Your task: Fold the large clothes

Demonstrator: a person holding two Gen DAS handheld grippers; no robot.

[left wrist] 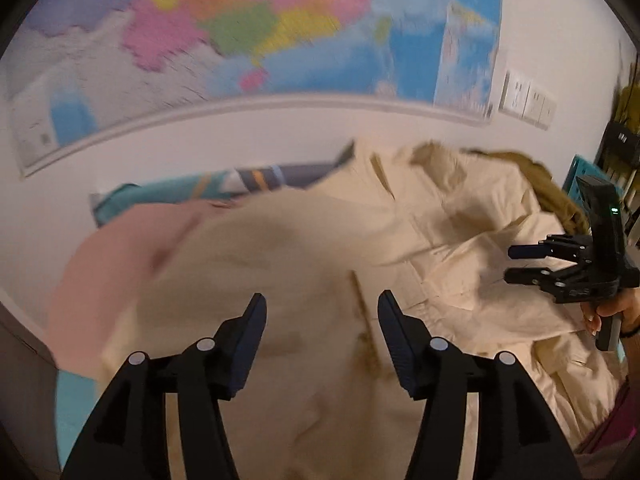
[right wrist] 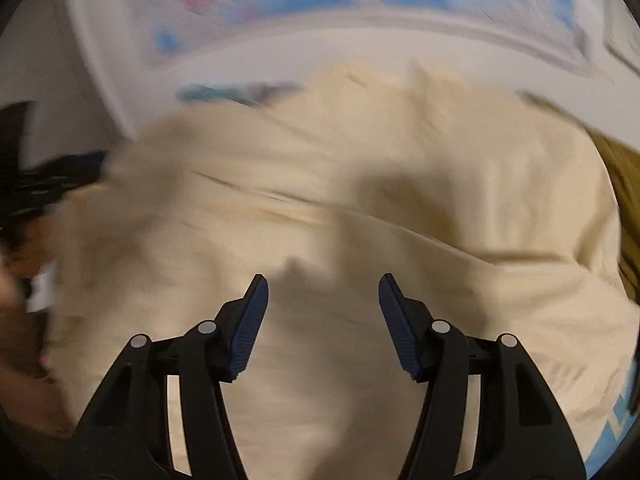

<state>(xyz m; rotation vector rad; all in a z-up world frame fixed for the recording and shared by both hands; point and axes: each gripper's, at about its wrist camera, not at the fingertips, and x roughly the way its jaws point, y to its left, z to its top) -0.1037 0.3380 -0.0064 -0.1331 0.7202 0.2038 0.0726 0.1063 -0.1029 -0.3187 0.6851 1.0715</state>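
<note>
Both grippers, left gripper (left wrist: 322,300) and right gripper (right wrist: 323,282), hang with jaws parted about halfway and empty above the cream garment (left wrist: 304,248) rumpled across the bed beneath the wall map (left wrist: 256,24); only the left view shows a teal crate (left wrist: 580,176), contents unreadable.

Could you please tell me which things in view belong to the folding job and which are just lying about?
Belongs to the job:
- cream garment
- left tool, open, nothing between its fingers
- right tool, open, also empty

Just lying about:
- pink cloth
- wall map
- olive-brown cloth
- teal crate
- wall sockets
</note>
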